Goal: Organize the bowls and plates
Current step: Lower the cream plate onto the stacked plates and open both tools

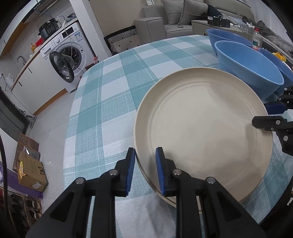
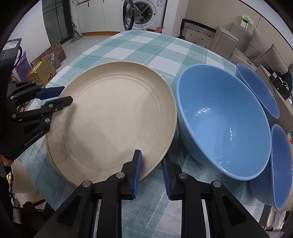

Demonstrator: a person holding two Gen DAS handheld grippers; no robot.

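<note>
A cream plate (image 1: 201,128) (image 2: 113,117) lies on top of a second cream plate, whose rim (image 1: 165,198) (image 2: 55,163) shows just under it, on the checked tablecloth (image 1: 109,102). My left gripper (image 1: 145,170) (image 2: 66,95) is shut on the top plate's near-left rim, one finger inside and one outside. On the opposite rim my right gripper (image 2: 152,172) (image 1: 260,114) is shut the same way. Three blue bowls stand right of the plates: a big one (image 2: 223,124) (image 1: 247,67) beside them, one (image 2: 260,93) behind it and one (image 2: 282,164) at the right edge.
The table's left edge (image 1: 73,113) drops to a tiled floor with cardboard boxes (image 1: 31,172). A washing machine (image 1: 66,53) with its door open stands beyond. A sofa (image 1: 174,16) and a water bottle (image 1: 256,39) lie behind the bowls.
</note>
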